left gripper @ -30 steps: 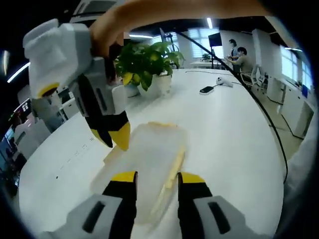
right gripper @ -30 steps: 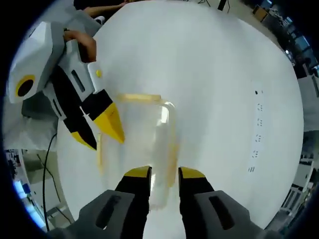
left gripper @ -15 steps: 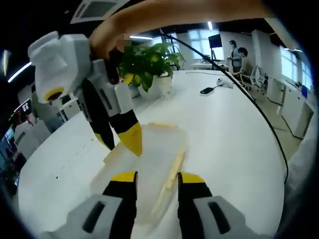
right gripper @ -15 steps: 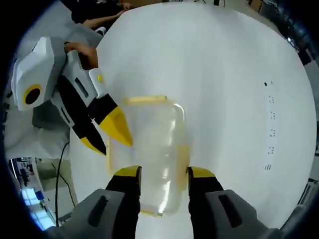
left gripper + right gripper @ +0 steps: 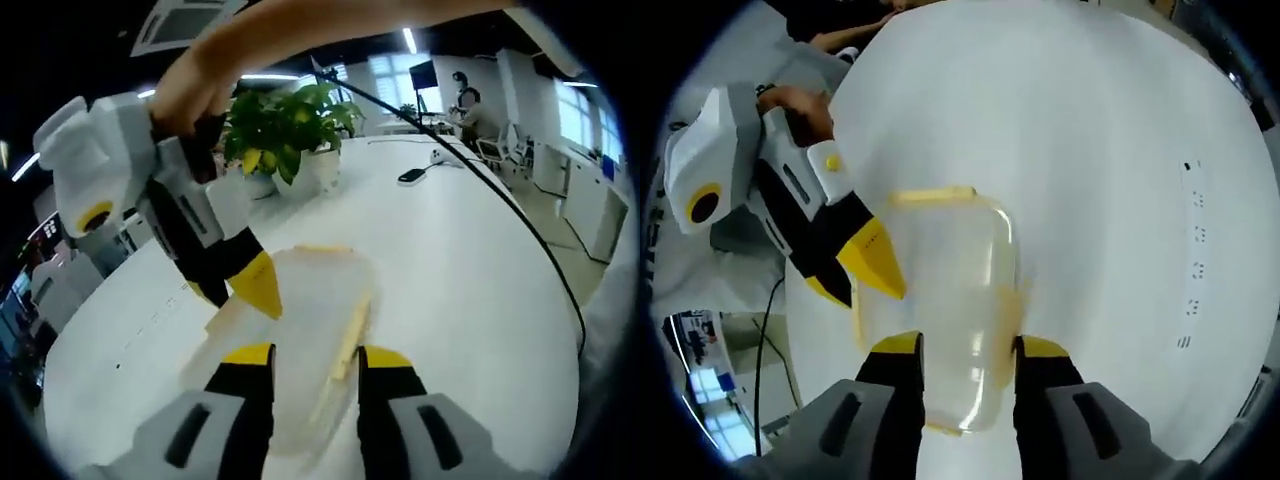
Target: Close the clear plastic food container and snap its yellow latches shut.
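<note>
Left gripper view: the left gripper (image 5: 315, 358) is pointing over the clear plastic food container (image 5: 295, 340), which is lying on the white table (image 5: 470, 290). Its jaws are standing parted, straddling the near edge of the container; whether they are touching it, I cannot tell. A yellow latch (image 5: 345, 335) is showing along the container's right side. The right gripper (image 5: 240, 285) is coming in from the upper left, held by a hand (image 5: 190, 85), its yellow tips resting at the container's left rim. A potted plant (image 5: 290, 125) is standing further back on the table.

Right gripper view: the right gripper (image 5: 965, 350) is hovering above the container (image 5: 940, 310), jaws parted to either side of its near end, gripping nothing that I can make out. The left gripper (image 5: 865, 270) is reaching in from the left, tips at the container's left edge; its jaw gap is unclear here.
</note>
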A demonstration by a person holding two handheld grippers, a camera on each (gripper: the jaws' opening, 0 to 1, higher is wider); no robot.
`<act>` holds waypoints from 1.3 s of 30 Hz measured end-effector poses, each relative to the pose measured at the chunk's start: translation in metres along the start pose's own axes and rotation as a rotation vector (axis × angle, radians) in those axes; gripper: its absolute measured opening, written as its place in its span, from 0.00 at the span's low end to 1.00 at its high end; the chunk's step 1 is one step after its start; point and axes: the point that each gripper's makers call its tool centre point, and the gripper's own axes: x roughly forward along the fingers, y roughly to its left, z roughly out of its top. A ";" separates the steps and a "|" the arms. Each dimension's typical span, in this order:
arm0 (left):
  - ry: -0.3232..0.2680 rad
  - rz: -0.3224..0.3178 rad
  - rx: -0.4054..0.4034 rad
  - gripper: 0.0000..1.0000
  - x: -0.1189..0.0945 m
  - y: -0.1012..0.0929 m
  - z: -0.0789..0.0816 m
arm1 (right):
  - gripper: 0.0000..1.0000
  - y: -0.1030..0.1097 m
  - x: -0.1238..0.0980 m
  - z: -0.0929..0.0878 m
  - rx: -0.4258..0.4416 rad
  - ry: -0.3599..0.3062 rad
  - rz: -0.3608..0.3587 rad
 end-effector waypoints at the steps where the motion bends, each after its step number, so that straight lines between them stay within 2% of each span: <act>1: 0.001 0.001 0.004 0.26 0.000 0.000 0.000 | 0.31 0.000 0.000 -0.001 0.003 -0.004 0.002; 4: 0.010 0.008 0.024 0.26 0.002 -0.002 0.000 | 0.30 0.000 0.000 -0.001 0.002 -0.016 0.006; 12: 0.008 0.005 0.027 0.27 0.002 -0.001 0.000 | 0.28 0.001 0.002 -0.001 -0.009 0.023 -0.002; 17: 0.005 -0.004 0.040 0.27 0.000 -0.004 0.001 | 0.27 0.002 -0.001 0.001 0.000 -0.028 0.028; 20: -0.001 -0.008 0.040 0.28 0.000 -0.004 0.001 | 0.29 0.004 -0.003 0.002 0.010 -0.031 0.029; 23: -0.009 -0.009 0.047 0.28 0.000 -0.003 0.002 | 0.32 0.006 -0.005 0.001 0.017 0.005 -0.007; 24: -0.011 -0.007 0.049 0.29 -0.001 -0.003 0.002 | 0.32 0.005 -0.006 0.001 -0.007 0.012 -0.033; 26: -0.033 -0.011 -0.046 0.29 -0.001 -0.002 0.006 | 0.33 0.007 -0.008 0.001 -0.017 -0.010 -0.073; 27: -0.037 -0.013 -0.090 0.29 -0.002 -0.001 0.007 | 0.33 0.007 -0.008 0.000 -0.019 -0.027 -0.093; 28: -0.041 -0.013 -0.140 0.29 -0.003 0.000 0.007 | 0.33 0.007 -0.010 0.000 -0.018 -0.073 -0.118; 29: -0.034 -0.005 -0.160 0.30 -0.006 0.003 0.005 | 0.33 0.007 -0.010 -0.001 0.009 -0.105 -0.134; 30: -0.033 -0.002 -0.135 0.32 -0.009 0.005 0.004 | 0.37 0.008 -0.012 -0.002 0.041 -0.136 -0.145; 31: -0.037 0.004 -0.137 0.35 -0.013 0.007 0.004 | 0.42 0.015 -0.016 0.001 0.083 -0.221 -0.149; 32: -0.038 0.004 -0.143 0.38 -0.015 0.008 0.004 | 0.44 0.019 -0.020 0.001 0.111 -0.274 -0.149; 33: -0.043 -0.002 -0.175 0.41 -0.019 0.009 0.004 | 0.45 0.019 -0.025 -0.001 0.131 -0.327 -0.186; 34: -0.062 -0.004 -0.201 0.44 -0.022 0.011 0.007 | 0.45 0.018 -0.027 -0.002 0.132 -0.346 -0.210; 35: -0.094 0.004 -0.223 0.47 -0.027 0.016 0.011 | 0.44 0.017 -0.032 -0.007 0.139 -0.400 -0.265; 36: -0.118 0.015 -0.241 0.52 -0.030 0.021 0.014 | 0.44 0.020 -0.034 -0.011 0.162 -0.429 -0.284; 39: -0.146 0.087 -0.322 0.63 -0.044 0.041 0.011 | 0.48 0.027 -0.035 -0.027 0.229 -0.538 -0.362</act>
